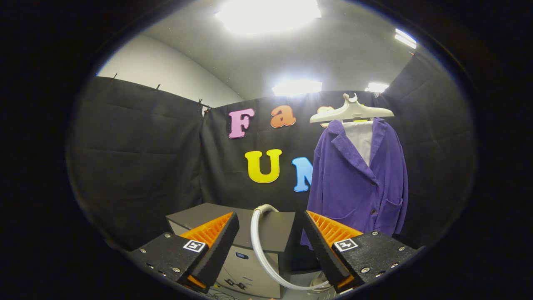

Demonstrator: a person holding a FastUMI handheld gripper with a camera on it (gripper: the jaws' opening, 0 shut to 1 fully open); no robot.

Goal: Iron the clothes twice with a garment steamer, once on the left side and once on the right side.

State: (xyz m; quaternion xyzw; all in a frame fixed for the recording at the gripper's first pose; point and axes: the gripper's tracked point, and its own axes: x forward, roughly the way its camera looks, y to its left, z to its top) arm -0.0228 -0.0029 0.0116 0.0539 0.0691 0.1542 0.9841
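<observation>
Gripper (270, 246) spread wide, 2 fingers gripping nothing. Hose (260, 246) runs between them off the steamer box (250, 233) just ahead. Jacket (360, 183) hangs buttoned on hanger (352, 112) beyond the right finger, front exposed, likely for steaming.

The white ribbed steamer hose (260, 250) drops behind the gripper's (270, 246) spread right finger at five o'clock, its end hidden. The purple corduroy jacket's (358, 183) lower left hem disappears behind that same finger.

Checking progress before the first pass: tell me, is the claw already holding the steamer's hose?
No: the claw stands open, and the white hose curves untouched through the gap between its fingers.
</observation>
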